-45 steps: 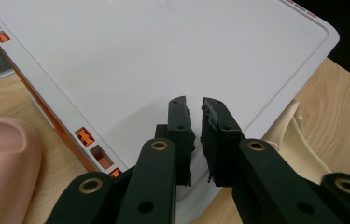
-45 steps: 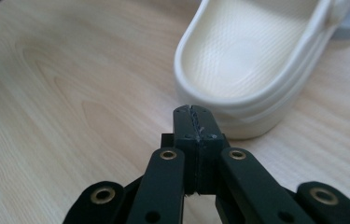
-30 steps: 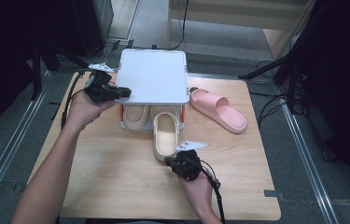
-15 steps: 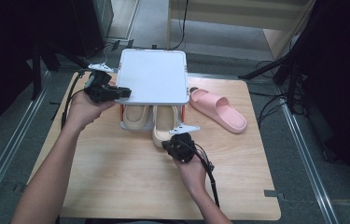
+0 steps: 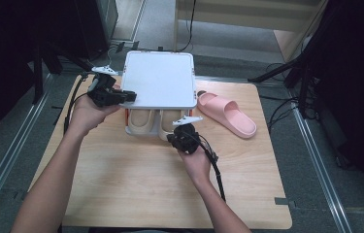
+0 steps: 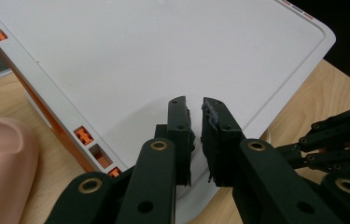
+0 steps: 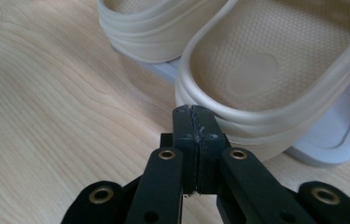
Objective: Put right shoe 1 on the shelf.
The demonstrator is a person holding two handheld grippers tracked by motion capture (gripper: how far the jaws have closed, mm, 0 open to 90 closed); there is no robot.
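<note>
A: The left gripper (image 5: 130, 95) sat at the left edge of the white lid (image 5: 160, 77), jaws clamped onto that edge. In the left gripper view the pads (image 6: 180, 122) stood narrowly apart with the lid's rim (image 6: 163, 65) running between them.

B: And the lid itself was held raised and tilted over the shoe box (image 5: 143, 132), whose front showed just beneath it?

A: Right. Two beige slippers lay side by side in the box, heels toward the person. The left beige slipper (image 5: 140, 120) was tucked under the lid, the right beige slipper (image 5: 168, 124) beside it.

B: Where was the right gripper (image 5: 173, 137)?

A: Right at the heel of that right-hand slipper. Its jaws were clenched tight, pad against pad, nothing between them. In the right gripper view the tips (image 7: 194, 122) pressed against the slipper's heel rim (image 7: 238, 114), with the box's pale floor (image 7: 331, 140) poking out under the heel.

B: The other shoe?

A: The pink slipper (image 5: 226, 112) lay on the wooden table (image 5: 136, 184) to the right of the box, angled, well clear of both grippers. In the left gripper view, the pink slipper (image 6: 0, 163) showed at the left edge.
</note>
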